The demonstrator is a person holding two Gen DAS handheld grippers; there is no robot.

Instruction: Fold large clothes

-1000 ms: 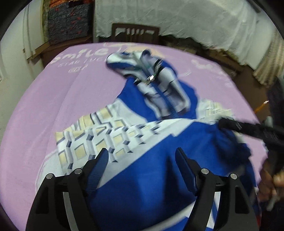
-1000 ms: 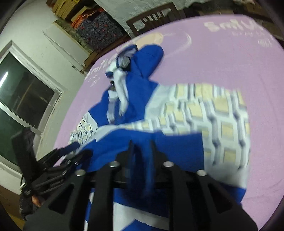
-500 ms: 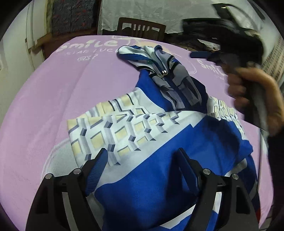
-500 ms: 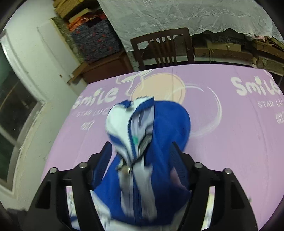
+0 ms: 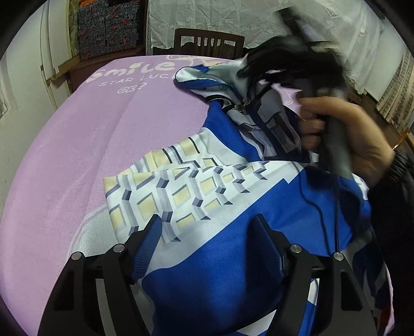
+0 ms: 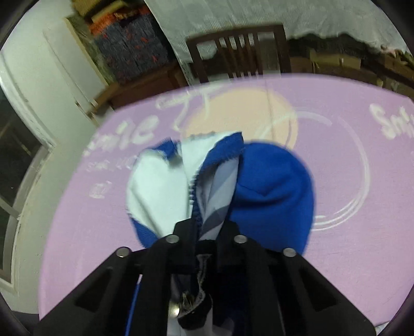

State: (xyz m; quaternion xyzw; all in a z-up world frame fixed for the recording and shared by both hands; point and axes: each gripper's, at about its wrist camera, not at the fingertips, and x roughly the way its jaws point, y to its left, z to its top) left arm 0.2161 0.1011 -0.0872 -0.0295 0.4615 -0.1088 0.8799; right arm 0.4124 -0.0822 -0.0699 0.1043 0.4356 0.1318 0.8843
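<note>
A blue and white zip jacket (image 5: 220,258) with a cream block pattern lies on the purple blanket (image 5: 77,155). My left gripper (image 5: 207,232) is open, its fingers resting over the jacket's lower blue part. My right gripper (image 6: 204,227) is shut on the jacket's collar by the zipper (image 6: 196,206). The hood (image 6: 271,191) spreads beyond it. In the left wrist view the right gripper (image 5: 279,67) shows blurred at the collar, held by a hand (image 5: 349,134).
A wooden chair (image 5: 209,44) stands past the far edge of the bed. A white lace cloth (image 5: 233,20) hangs behind it. Stacked patterned boxes (image 5: 108,28) sit at the back left. A window (image 6: 15,160) is on the left wall.
My right gripper left the jacket's blue body, moved up to the collar and closed on it. My left gripper stayed open over the lower jacket.
</note>
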